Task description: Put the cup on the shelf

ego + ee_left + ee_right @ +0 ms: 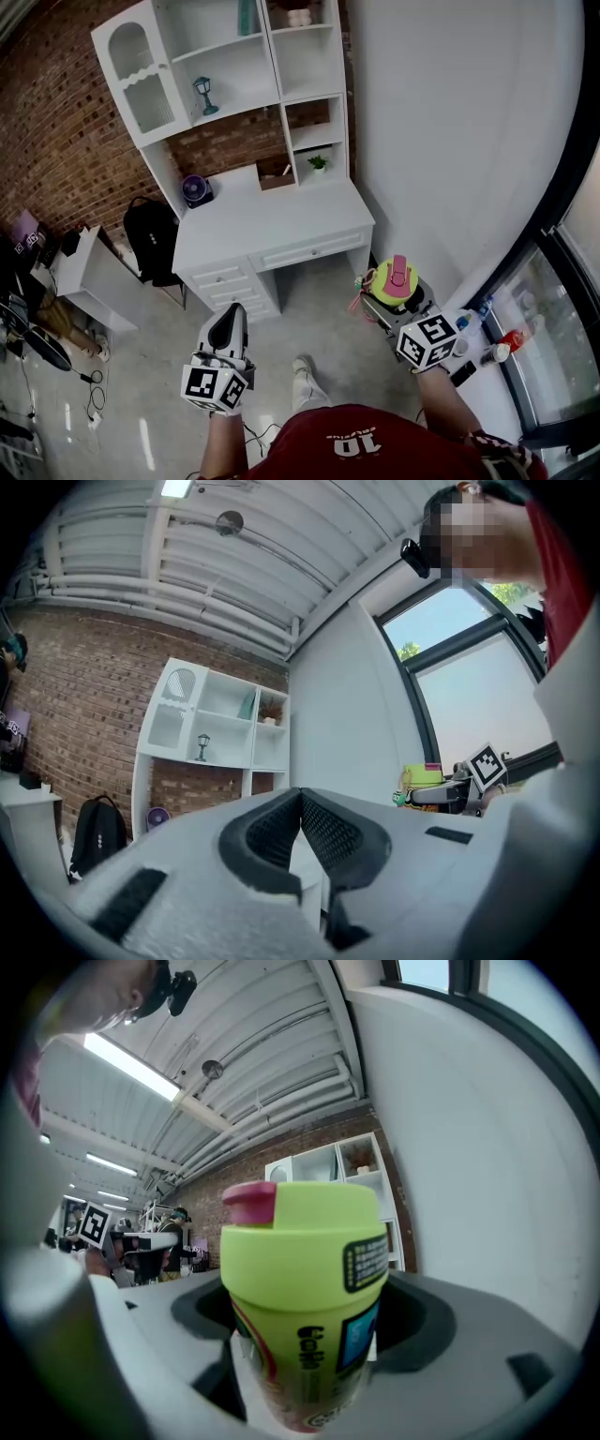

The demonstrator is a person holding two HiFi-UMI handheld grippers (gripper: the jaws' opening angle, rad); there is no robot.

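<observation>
Nearest the person, the left gripper (229, 321) is held out over the grey concrete floor (319, 309). Its two jaws are pressed together with nothing between them. The right gripper (405, 302) is beside it, close to the plain white wall (450, 122). Its jaws stand wide and are clamped on the sides of a lime-green plastic cup with a pink flip tab on its lid (305, 1279). The cup stands upright in the grip, in the air, well apart from the shelf and off the front right corner of the desk.

Beyond the grippers is a white wooden desk with drawers (272, 225). A small round purple fan (196, 190) sits at its rear left corner. A black backpack (150, 239) is on the floor just beside the desk's left edge.

A tall white shelf unit (234, 70) rises from the desk's rear edge against the red brick wall (56, 122). A small potted green plant (318, 164) is in its lowest right compartment. A little blue-green lantern figure (204, 96) stands on a middle board, and a teal bottle (246, 17) is on the board above.
</observation>
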